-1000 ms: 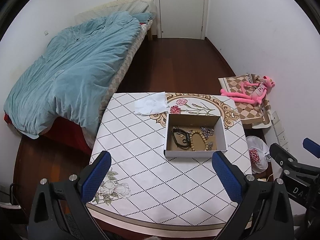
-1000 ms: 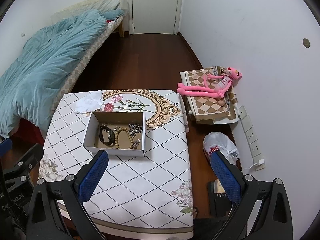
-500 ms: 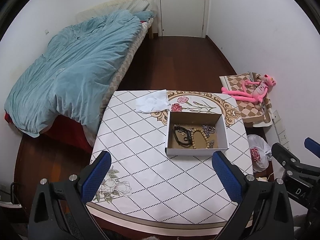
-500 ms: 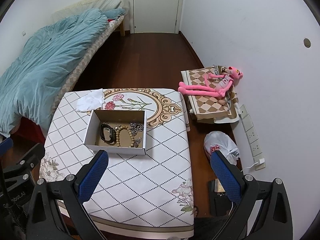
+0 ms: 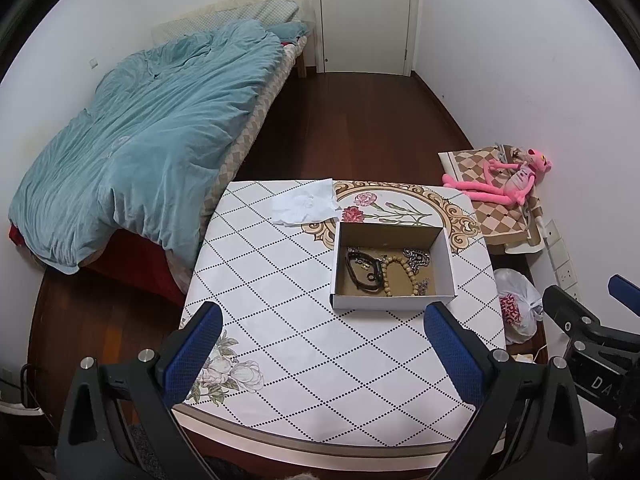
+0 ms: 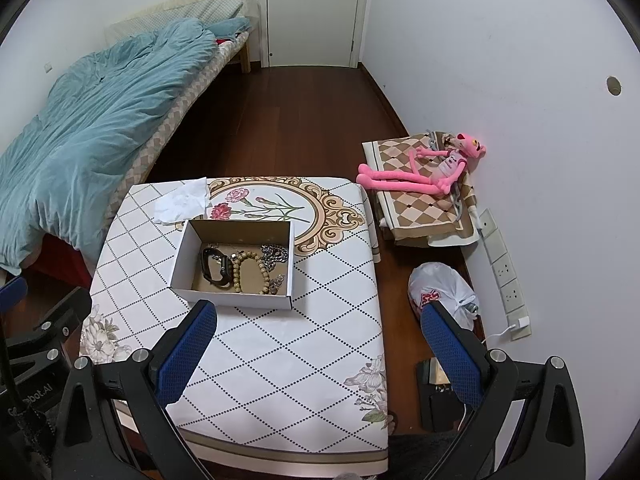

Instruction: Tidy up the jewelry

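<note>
Grippers: my left gripper (image 5: 320,344) and right gripper (image 6: 318,344) spread apart, empty.
Change: I've pulled back; jewelry sits in box (image 5: 392,302) near table's (image 5: 280,320) far edge.
Meaning: sorting looks done.

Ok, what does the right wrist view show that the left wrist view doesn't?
Only the right wrist view shows the wall hole, the dark object on the floor and the whole power strip. Only the left wrist view shows the floor left of the table. Both share the cardboard box holding the black band, bead bracelet and chain, the tissue and the pink plush.
</note>
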`<state>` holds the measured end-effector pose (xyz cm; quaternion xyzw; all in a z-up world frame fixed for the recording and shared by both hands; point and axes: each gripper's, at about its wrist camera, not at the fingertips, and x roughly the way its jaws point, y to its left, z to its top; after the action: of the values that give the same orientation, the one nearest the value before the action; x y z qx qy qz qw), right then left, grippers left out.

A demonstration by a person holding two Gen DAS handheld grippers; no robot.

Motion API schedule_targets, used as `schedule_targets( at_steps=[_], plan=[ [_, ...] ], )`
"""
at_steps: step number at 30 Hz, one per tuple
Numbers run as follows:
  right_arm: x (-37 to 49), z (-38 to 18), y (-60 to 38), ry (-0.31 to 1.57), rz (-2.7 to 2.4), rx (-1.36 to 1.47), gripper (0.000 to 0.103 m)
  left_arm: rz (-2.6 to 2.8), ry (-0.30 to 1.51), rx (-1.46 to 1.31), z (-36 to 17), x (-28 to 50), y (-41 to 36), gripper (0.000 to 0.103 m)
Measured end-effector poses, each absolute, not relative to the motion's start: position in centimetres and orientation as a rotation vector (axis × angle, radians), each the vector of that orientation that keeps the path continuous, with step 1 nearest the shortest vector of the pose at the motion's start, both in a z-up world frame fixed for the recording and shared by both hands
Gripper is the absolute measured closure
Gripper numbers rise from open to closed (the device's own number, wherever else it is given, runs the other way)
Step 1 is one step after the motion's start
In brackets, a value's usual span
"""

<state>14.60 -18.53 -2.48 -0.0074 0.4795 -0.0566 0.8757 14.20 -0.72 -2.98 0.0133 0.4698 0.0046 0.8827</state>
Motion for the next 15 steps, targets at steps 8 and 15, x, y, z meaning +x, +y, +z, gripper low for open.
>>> schedule_targets(
  at_steps=[8,15],
  plan=[
    [14.5,-2.48,-18.39,1.002,-0.116,-0.015,0.0,0.009,0.976,0.028,-3.0,14.03,-0.64,0.0],
    [14.44,-2.47,-18.39,1.004,-0.115,-0.013,0.0,0.008,0.982,0.028,-3.11,13.95,-0.62,0.0]
  ],
)
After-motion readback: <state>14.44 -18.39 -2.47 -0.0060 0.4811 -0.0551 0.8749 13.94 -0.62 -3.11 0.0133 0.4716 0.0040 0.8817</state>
